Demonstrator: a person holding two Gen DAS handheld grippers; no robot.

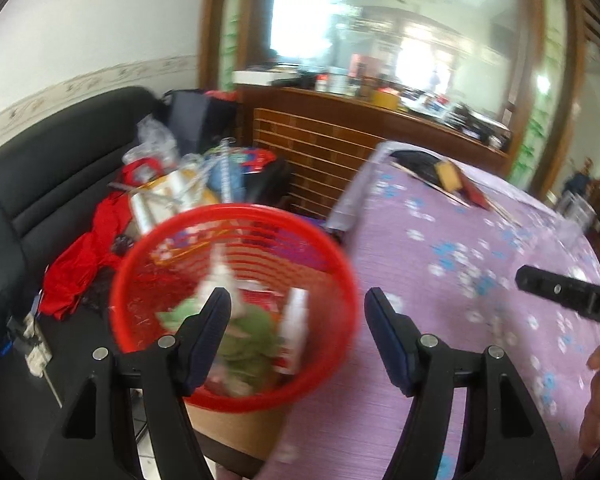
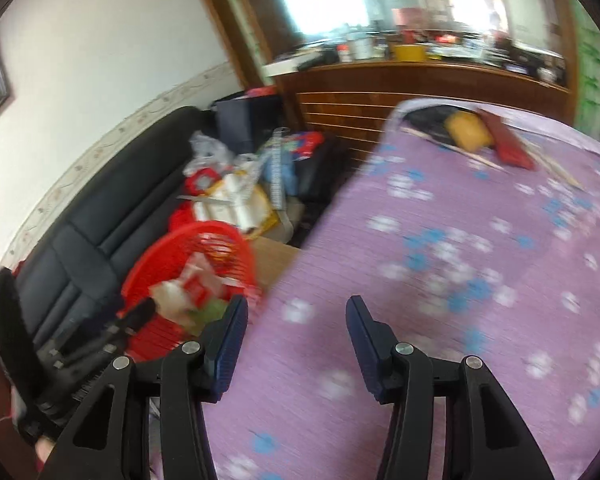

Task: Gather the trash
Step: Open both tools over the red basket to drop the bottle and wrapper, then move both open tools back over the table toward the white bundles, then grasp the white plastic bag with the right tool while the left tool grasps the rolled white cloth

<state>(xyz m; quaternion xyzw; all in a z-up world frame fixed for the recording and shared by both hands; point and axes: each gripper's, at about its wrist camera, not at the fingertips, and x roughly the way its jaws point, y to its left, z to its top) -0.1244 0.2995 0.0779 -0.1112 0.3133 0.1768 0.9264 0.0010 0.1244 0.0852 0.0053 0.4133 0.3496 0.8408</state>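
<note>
Red basket (image 1: 236, 304) sits off the table edge, just ahead of the left claw (image 1: 298, 320) and below its left finger, likely so scraps can drop straight in; it holds green and white trash (image 1: 252, 332). Left claw is about half open, empty. Right claw (image 2: 296, 332) hangs over the purple tablecloth (image 2: 460, 260), partly open, gripping nothing, basket to its left.

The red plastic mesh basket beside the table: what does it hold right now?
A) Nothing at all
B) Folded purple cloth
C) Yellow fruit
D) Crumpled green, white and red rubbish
D: the left wrist view looks into the red plastic mesh basket, where crumpled green paper and white and red packaging lie in a pile.
</note>
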